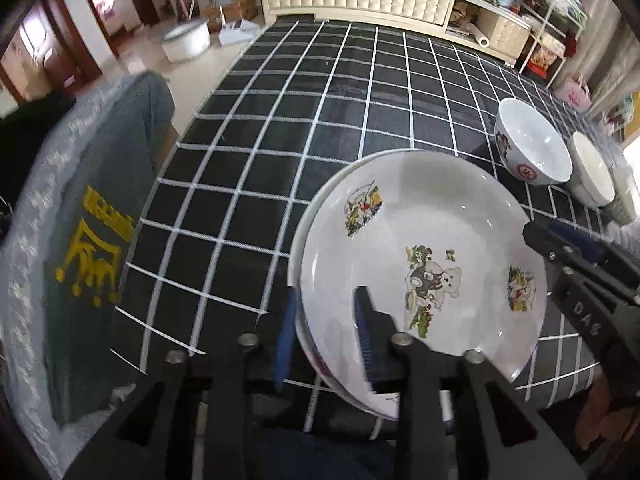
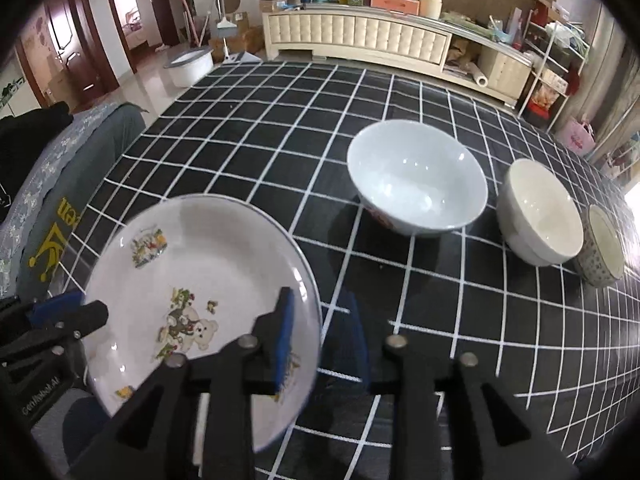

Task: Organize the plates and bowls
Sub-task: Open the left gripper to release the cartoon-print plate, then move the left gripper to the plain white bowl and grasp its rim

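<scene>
A white plate (image 1: 424,256) printed with a teddy bear lies on top of another plate (image 1: 304,216) near the front edge of a worktop (image 1: 280,120) covered in a black cloth with white grid lines. The left gripper (image 1: 324,332) straddles the plate's near left rim, jaws parted slightly, one pad inside the rim and one outside, not pressing. The right gripper (image 2: 320,336) straddles the right rim the same way, jaws narrowly apart. Further right stand three bowls in a row: a large white bowl (image 2: 416,180), a cream bowl (image 2: 540,212) and a small patterned bowl (image 2: 604,248).
</scene>
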### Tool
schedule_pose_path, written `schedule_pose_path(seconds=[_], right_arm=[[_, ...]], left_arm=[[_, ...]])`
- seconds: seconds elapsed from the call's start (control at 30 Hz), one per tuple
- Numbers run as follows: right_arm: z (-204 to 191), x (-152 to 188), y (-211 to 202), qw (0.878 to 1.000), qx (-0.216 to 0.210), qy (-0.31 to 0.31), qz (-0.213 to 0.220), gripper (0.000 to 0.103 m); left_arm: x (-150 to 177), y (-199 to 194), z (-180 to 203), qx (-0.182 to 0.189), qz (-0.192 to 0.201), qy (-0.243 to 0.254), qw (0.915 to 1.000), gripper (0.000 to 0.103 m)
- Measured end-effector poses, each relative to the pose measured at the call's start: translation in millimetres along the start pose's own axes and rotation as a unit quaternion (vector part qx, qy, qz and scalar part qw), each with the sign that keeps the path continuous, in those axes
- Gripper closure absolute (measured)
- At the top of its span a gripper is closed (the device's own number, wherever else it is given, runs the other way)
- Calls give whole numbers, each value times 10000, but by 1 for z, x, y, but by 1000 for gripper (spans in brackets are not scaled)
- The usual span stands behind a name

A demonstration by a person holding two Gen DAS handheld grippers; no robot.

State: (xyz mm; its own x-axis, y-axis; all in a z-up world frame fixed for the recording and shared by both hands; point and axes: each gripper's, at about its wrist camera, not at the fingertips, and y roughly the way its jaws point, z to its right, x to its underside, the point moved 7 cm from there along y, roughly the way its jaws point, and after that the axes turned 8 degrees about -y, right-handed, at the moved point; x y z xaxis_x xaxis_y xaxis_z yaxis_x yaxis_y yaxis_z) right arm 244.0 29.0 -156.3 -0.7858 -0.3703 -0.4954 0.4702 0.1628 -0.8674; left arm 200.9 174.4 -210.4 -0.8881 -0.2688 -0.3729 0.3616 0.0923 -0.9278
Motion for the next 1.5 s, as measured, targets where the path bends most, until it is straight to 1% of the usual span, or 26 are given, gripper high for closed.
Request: schedule_pose_path(seconds=[0.03,0.07,0.2,0.3,0.4,0.43,0.47,0.5,0.63,0.73,0.83,0.97,1.07,1.17,1.3,1.37,1.5], right_arm=[[1,0,-1,10000,-35,41,3,56],[3,0,-2,9999,-68,94,19,56],[4,1,-7,9996,-194,201,65,54],[6,-3,-16,9993,-207,248,177,48],[11,-7,-25,9989,-217,329,234,43],[13,-7,-28,9988,-200,352,261,42],[17,-8,-33,9987,-183,384,295,41],[20,-9,-36,9985,-174,417,316,40],[35,-12,-48,9975,-96,568,400,40],[48,-13,-57,9966,-45,673,466,40],[58,-18,-64,9968,35,628,490,40],[78,-27,-76,9954,126,702,634,40],[90,-30,-79,9949,170,720,686,36],[103,-35,-77,9947,289,701,692,33],[119,-38,-72,9931,257,898,711,32],[125,-39,-69,9928,276,936,695,29],[133,-40,-55,9939,283,909,550,27]], left_arm=[[-1,-3,0,-36,62,27,10000,68],[-3,-9,1,-26,153,73,9999,68],[-5,-21,6,61,257,116,9996,67],[-6,-29,11,108,335,138,9993,61],[-9,-38,21,180,458,214,9986,60],[-10,-41,25,202,491,240,9983,58],[-11,-45,28,223,536,263,9980,51],[-13,-49,31,242,601,292,9975,47],[-19,-63,51,391,782,455,9951,46],[-22,-69,65,499,817,540,9939,47],[-27,-75,80,621,859,649,9922,47],[-33,-80,99,718,870,727,9910,47],[-41,-81,111,790,854,729,9905,46],[-49,-81,122,813,876,760,9899,46],[-62,-77,135,809,866,806,9897,46],[-66,-73,140,803,838,819,9899,46],[-74,-64,151,794,773,869,9900,46]])
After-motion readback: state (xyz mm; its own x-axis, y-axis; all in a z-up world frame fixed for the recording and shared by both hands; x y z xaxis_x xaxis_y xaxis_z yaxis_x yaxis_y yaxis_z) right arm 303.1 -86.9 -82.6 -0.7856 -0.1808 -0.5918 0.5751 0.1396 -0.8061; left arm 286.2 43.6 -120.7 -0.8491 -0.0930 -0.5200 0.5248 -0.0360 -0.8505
